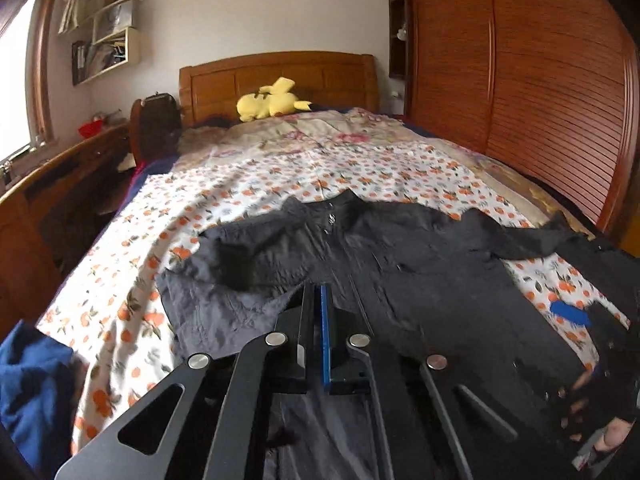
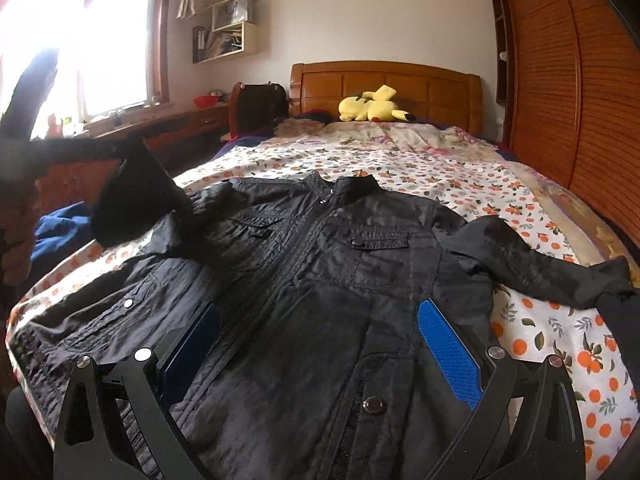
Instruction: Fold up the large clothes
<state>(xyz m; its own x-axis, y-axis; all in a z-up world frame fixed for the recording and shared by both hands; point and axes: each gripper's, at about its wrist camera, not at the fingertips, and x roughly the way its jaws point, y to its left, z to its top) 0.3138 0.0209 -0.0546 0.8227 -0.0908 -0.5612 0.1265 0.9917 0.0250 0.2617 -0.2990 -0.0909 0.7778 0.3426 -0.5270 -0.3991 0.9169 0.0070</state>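
Left wrist view: black jacket lies front-up on the floral bedsheet, collar toward the headboard, fabric crinkled and blurred here. Left gripper has its jaws pressed together, blue pad against black finger, nothing visibly between them, hovering over the jacket's lower left part. Right edge shows a gloved hand and a blue pad tip of the other gripper. Blue cloth sits bottom left.

Right wrist view: jacket sharper; zip down the middle, two flap chest pockets, snap buttons, right sleeve stretched out sideways over the sheet. Left sleeve is raised off the bed, a dark blur. Right gripper spread wide above the jacket's hem area, blue pads apart, gripping nothing. Only this view shows the window. Yellow plush by the headboard in both.
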